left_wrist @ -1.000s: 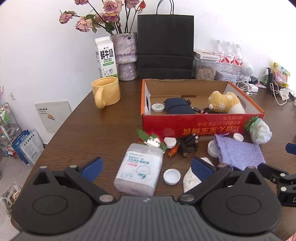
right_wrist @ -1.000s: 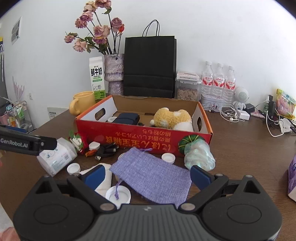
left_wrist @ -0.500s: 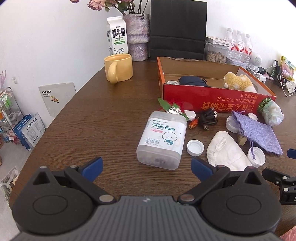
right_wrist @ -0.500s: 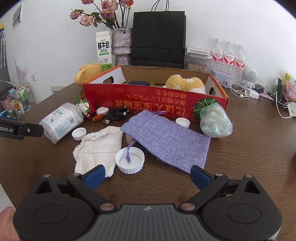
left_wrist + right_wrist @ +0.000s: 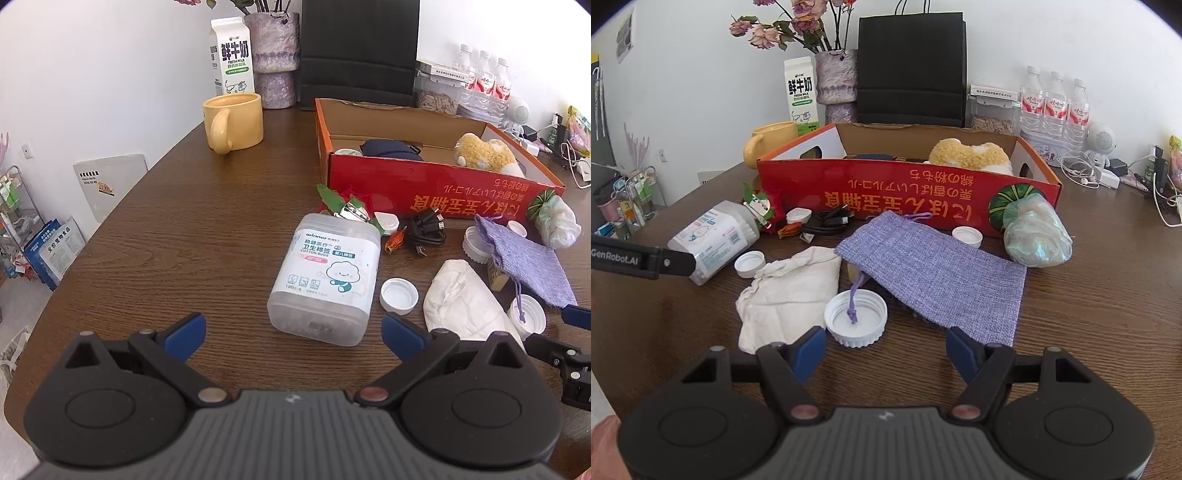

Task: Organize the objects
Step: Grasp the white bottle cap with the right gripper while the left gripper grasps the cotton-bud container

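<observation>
A red cardboard box (image 5: 439,188) (image 5: 905,192) holds a yellow plush toy (image 5: 971,155), a dark pouch (image 5: 388,149) and a small tin. In front of it lie a cotton-bud tub (image 5: 328,277) (image 5: 713,240), a white cloth bag (image 5: 790,291) (image 5: 465,302), a purple pouch (image 5: 938,269) (image 5: 528,258), several white caps, one large (image 5: 856,317), a black cable (image 5: 426,230) and a green wrapped bundle (image 5: 1034,232). My left gripper (image 5: 293,334) is open and empty, just short of the tub. My right gripper (image 5: 886,350) is open and empty, just short of the large cap.
A yellow mug (image 5: 232,122), milk carton (image 5: 232,61), flower vase (image 5: 836,85), black paper bag (image 5: 910,70) and water bottles (image 5: 1054,101) stand behind the box. Chargers and cables (image 5: 1108,173) lie at the far right. The table's left edge curves near a floor rack (image 5: 14,221).
Both grippers have pulled back from the box and the left has also risen, so the loose items look farther away. The right gripper's jaws have narrowed a little. Nothing was picked up.
</observation>
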A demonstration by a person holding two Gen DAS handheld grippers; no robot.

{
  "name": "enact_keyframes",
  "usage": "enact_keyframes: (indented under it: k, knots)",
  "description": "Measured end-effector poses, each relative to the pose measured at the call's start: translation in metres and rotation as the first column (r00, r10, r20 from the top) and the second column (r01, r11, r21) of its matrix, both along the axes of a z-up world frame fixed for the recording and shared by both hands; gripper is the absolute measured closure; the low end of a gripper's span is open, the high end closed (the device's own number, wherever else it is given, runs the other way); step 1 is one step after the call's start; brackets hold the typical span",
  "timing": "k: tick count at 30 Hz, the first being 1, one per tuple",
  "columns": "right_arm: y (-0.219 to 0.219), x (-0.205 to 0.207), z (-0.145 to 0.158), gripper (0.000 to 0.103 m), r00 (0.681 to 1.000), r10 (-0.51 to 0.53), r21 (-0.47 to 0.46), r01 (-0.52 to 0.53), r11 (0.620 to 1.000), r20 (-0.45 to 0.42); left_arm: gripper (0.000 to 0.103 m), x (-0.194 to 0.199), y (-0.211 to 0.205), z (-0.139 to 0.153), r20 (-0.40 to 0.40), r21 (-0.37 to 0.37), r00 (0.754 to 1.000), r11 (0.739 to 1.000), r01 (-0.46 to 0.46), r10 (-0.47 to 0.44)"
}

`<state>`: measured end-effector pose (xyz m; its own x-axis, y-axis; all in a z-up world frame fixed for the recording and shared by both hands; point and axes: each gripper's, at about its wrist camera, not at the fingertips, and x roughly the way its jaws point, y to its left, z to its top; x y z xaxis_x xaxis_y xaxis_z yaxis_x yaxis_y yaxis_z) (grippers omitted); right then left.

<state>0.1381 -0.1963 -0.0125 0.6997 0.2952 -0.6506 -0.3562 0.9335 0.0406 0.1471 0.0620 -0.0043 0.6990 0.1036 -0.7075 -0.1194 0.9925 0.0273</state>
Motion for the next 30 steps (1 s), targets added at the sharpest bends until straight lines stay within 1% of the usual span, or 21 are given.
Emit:
enact_keyframes:
  k: [3, 10, 12, 14, 16, 30]
  knots:
    - [0.003, 0.002, -0.002, 0.043, 1.0, 0.014, 0.006, -0.014, 1.0, -0.005, 0.0, 0.006, 0.0, -0.001, -0.005, 0.0, 1.0, 1.0, -0.005, 0.005]
    - [0.006, 0.012, -0.005, 0.05, 1.0, 0.021, 0.008, -0.02, 1.0, -0.005, 0.0, 0.019, 0.001, -0.005, -0.013, -0.001, 1.0, 1.0, -0.003, 0.003]
    - [0.007, 0.013, -0.005, 0.058, 1.0, 0.024, 0.008, -0.024, 1.0, 0.002, 0.0, 0.024, 0.001, -0.007, -0.017, -0.001, 1.0, 1.0, -0.005, 0.005]
    - [0.007, 0.014, -0.006, 0.06, 1.0, 0.028, 0.011, -0.028, 1.0, 0.007, 0.0, 0.028, 0.001, -0.009, -0.019, -0.003, 1.0, 1.0, -0.005, 0.005]
    - [0.007, 0.014, -0.006, 0.066, 0.999, 0.033, 0.01, -0.033, 0.999, 0.015, 0.0, 0.032, 0.0, -0.012, -0.025, -0.007, 1.0, 1.0, -0.006, 0.005]
    - [0.007, 0.014, -0.007, 0.067, 0.999, 0.031, 0.014, -0.031, 0.999, 0.025, 0.0, 0.044, 0.0, -0.021, -0.039, -0.009, 0.999, 1.0, 0.0, -0.001]
